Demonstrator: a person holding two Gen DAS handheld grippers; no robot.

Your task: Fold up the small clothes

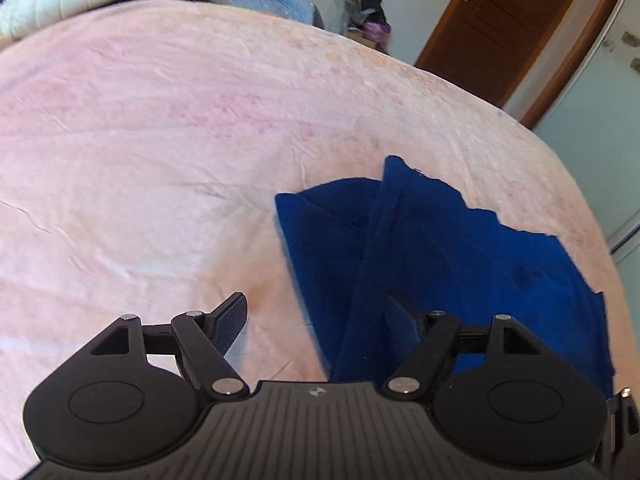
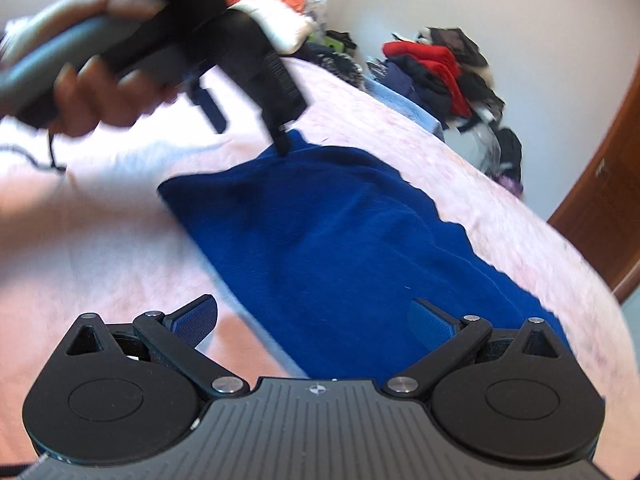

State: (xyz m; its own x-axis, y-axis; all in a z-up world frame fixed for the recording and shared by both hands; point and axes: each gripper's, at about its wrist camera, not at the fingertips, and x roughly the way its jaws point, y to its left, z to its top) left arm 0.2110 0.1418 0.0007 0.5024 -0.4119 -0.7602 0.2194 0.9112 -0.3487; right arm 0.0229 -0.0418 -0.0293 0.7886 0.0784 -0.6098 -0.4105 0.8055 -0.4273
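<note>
Left hand-held gripper [image 1: 320, 320] spread wide, blue cloth [image 2: 340, 240] motion-blurred

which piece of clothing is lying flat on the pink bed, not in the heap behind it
The blue cloth. It lies alone on the pink bed cover, between both open hand-held grippers, while the red and dark clothes sit heaped beyond the bed's far edge.

Pink bedspread [image 1: 160, 140] w/ clothes pile [image 2: 440, 68] at far edge, pale wall [image 2: 500, 8], brown wood door [image 1: 500, 28].
</note>
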